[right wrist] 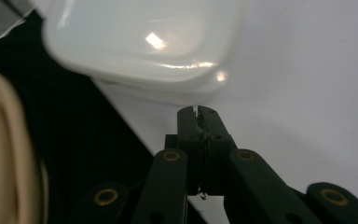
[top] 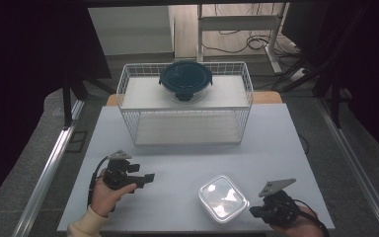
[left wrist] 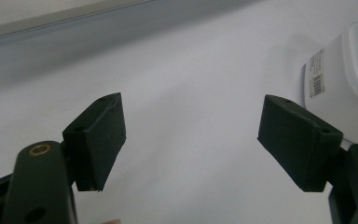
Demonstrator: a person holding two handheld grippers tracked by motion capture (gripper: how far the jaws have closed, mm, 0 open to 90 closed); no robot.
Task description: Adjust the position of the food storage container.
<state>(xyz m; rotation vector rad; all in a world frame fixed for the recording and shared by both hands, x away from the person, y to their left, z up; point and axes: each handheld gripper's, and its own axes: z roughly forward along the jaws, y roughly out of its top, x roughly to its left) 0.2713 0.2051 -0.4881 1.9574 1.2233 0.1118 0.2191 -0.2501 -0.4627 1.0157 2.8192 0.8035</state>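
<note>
A square clear container with a white lid lies on the white table near its front edge; the same container looms just past my right jaws, and its labelled side shows at the right of the left gripper view. My right gripper points at the container from the right; in the right gripper view it is shut, pads together, nothing between them. My left gripper, held at front left, points right; it stands wide open over bare table.
A white wire rack stands at the back of the table, with a round dark-lidded container on its upper shelf. The table's front edge runs right beside my right jaws. Dark floor and cables lie beyond.
</note>
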